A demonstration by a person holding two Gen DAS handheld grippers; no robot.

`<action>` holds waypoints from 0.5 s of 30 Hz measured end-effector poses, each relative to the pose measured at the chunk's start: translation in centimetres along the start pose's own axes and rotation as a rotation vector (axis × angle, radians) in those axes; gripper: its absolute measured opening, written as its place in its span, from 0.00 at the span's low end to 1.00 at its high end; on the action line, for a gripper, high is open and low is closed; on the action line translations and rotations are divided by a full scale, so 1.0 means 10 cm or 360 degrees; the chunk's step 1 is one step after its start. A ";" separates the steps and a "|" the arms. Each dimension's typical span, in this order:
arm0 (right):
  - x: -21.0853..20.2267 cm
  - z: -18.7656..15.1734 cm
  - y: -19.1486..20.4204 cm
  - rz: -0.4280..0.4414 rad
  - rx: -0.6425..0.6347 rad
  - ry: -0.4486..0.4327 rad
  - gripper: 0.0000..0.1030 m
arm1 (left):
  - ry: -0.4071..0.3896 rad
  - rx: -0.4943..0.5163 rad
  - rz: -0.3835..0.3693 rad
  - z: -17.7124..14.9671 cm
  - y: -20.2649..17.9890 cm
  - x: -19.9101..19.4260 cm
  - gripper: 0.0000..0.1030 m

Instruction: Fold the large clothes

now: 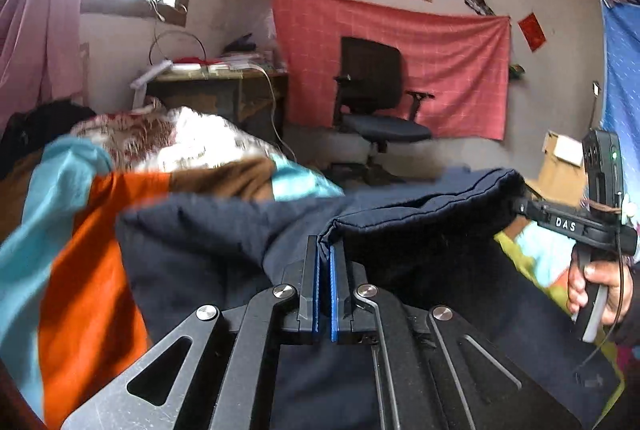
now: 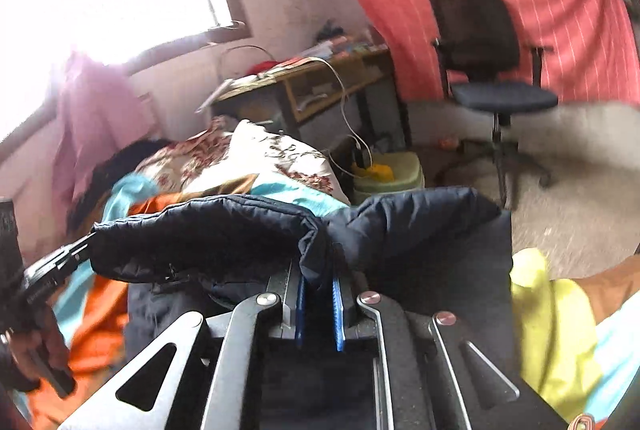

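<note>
Two grippers clamped on a navy padded garment (image 1: 224, 230), left gripper (image 1: 325, 262), right gripper (image 2: 320, 282), striped bedspread (image 1: 80, 250), office chair (image 1: 372, 89).

Large dark navy padded jacket (image 1: 224, 230), quilted, stitched seam along edge. Lifted + stretched across bed w/ bright colour-block sheet, top edge bunched & folded over, pinched at two spots, rest hanging down in front.
</note>
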State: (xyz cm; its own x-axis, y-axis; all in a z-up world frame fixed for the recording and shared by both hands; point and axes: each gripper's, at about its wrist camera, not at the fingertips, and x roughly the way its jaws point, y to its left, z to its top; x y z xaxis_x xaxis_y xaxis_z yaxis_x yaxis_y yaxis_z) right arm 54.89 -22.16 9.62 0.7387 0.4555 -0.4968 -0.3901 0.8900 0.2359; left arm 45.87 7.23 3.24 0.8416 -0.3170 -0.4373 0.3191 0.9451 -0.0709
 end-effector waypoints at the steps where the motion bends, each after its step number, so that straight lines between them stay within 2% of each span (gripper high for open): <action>1: -0.09 -0.11 0.08 -0.0015 -0.0053 -0.0011 0.10 | 0.0021 0.0019 0.0002 -0.12 -0.06 -0.01 0.02; 3: -0.20 -0.31 0.18 -0.0047 -0.0120 -0.0023 0.10 | 0.0069 0.0025 0.0006 -0.29 -0.10 0.03 0.02; 7: -0.18 -0.66 0.28 -0.0136 -0.0215 0.0064 0.09 | 0.0145 -0.0030 0.0038 -0.52 -0.12 0.28 0.02; 15: 0.46 -1.00 0.18 -0.0282 -0.0260 0.0275 0.09 | 0.0239 -0.0109 0.0095 -0.69 -0.03 0.87 0.02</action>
State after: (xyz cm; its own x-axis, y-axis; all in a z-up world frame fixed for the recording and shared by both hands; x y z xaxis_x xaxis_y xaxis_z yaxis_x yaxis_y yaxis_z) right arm 52.09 -18.70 -0.54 0.7042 0.2710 -0.6562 -0.3573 0.9340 0.0023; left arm 50.08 4.73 -6.71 0.7819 -0.2496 -0.5713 0.2358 0.9667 -0.0996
